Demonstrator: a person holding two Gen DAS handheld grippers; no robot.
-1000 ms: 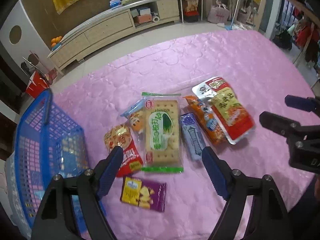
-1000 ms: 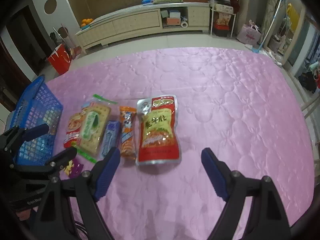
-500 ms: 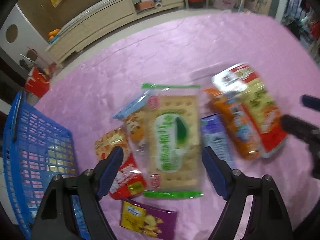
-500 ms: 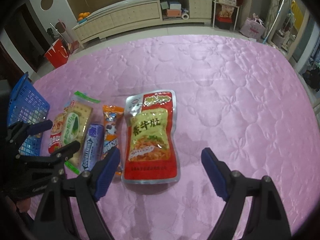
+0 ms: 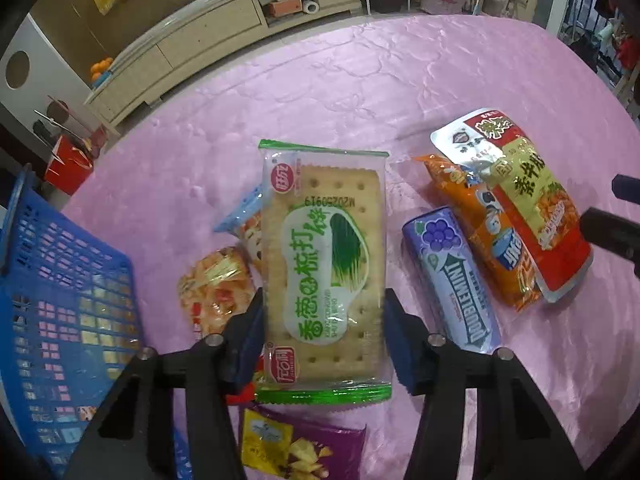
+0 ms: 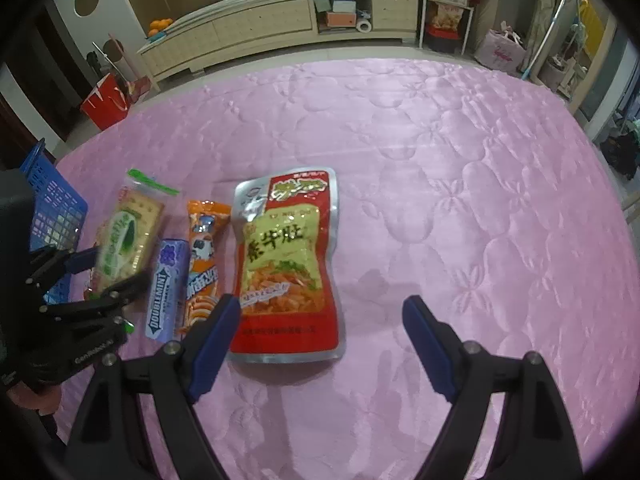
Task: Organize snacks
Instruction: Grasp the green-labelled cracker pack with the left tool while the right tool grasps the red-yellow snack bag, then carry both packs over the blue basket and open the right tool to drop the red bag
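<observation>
— Fingers first: where are yours?

— Both pads of my left gripper [image 5: 324, 340] have just been closing and now sit against the long sides of the cracker pack [image 5: 324, 264], near its lower end. From the other camera the pack looks a little raised off the pink cloth [image 6: 440, 160], though blur makes that unsure. My right gripper [image 6: 320, 340] hangs spread and empty, just beside the red pouch [image 6: 288, 264].

— How much is sorted?

— Hardly any, I'd judge. The blue basket [image 5: 60, 280] at my left shows some wrappers inside. Left out: the gum pack [image 5: 452, 280], orange bag [image 5: 480, 232], purple packet [image 5: 304, 448], red pouch and a couple under the crackers.
</observation>
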